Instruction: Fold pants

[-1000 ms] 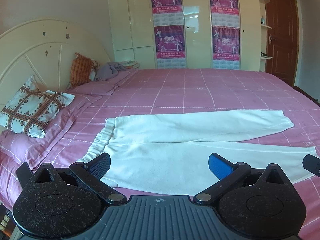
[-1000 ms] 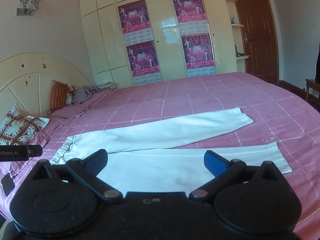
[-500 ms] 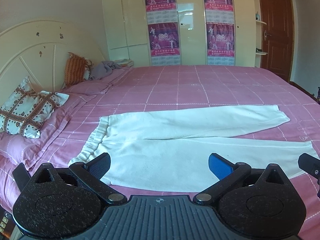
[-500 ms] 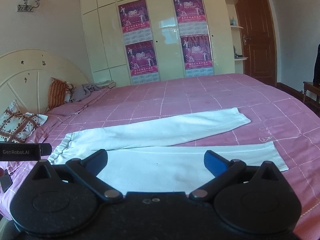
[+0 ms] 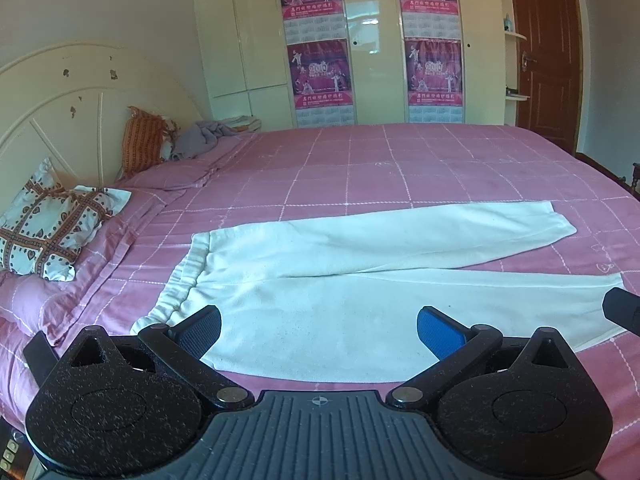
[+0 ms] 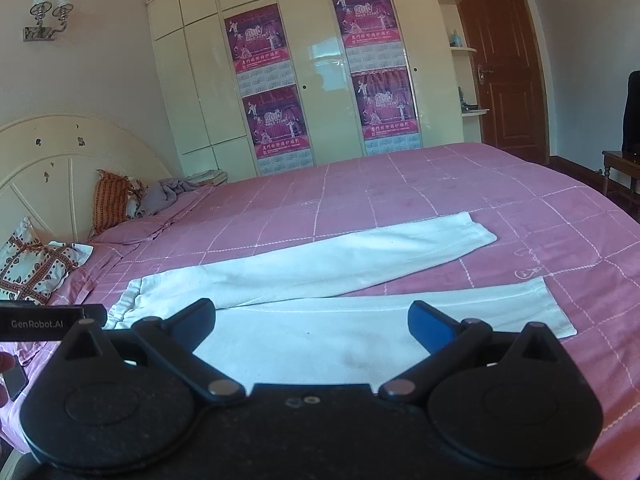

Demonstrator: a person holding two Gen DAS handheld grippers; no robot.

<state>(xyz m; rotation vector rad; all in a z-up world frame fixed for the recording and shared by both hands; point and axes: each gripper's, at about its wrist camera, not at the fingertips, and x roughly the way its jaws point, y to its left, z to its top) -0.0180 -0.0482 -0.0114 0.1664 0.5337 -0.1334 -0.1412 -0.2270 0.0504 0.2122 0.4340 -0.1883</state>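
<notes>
White pants (image 5: pixel 340 276) lie flat on the pink checked bedspread (image 5: pixel 360 168), waistband to the left, both legs stretched to the right and spread apart. My left gripper (image 5: pixel 318 330) hovers open over the near edge of the pants, close to the waistband end, with nothing between its fingers. In the right wrist view the same pants (image 6: pixel 320 276) lie ahead. My right gripper (image 6: pixel 310 322) is open above the near leg, holding nothing. The near edge of the pants is hidden behind both gripper bodies.
Patterned pillows (image 5: pixel 52 232) and an orange cushion (image 5: pixel 144 140) rest by the cream headboard (image 5: pixel 60 120) on the left. A grey cloth (image 5: pixel 200 140) lies at the far corner. Wardrobe doors with posters (image 5: pixel 320 72) stand behind the bed. A brown door (image 6: pixel 504 68) is at the right.
Both views have tilted upward slightly, so the pants sit lower in frame. Both grippers stay open and the pants have not moved.
</notes>
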